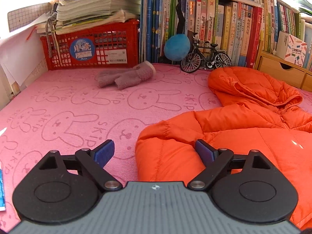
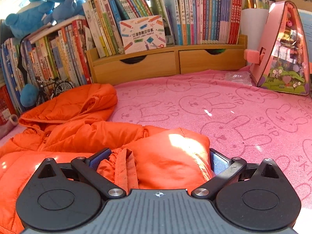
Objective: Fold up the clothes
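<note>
An orange hooded puffer jacket [image 1: 243, 120] lies on a pink rabbit-print blanket [image 1: 68, 117], hood toward the bookshelves. In the left wrist view my left gripper [image 1: 155, 152] is open wide over the jacket's near left edge. Its left pad is above the blanket and its right pad above the orange fabric, with nothing pinched. In the right wrist view the jacket [image 2: 78, 117] fills the left half. My right gripper [image 2: 159, 159] is open wide, and a puffy sleeve [image 2: 171, 156] with its cuff bulges between the fingers.
Grey knitted gloves [image 1: 124, 76] lie at the back in front of a red crate [image 1: 91, 46] stacked with papers. A model bicycle [image 1: 204, 58], a blue plush ball [image 1: 176, 47] and books line the back. A wooden drawer shelf [image 2: 165, 64] and a pink toy box [image 2: 282, 52] stand on the right.
</note>
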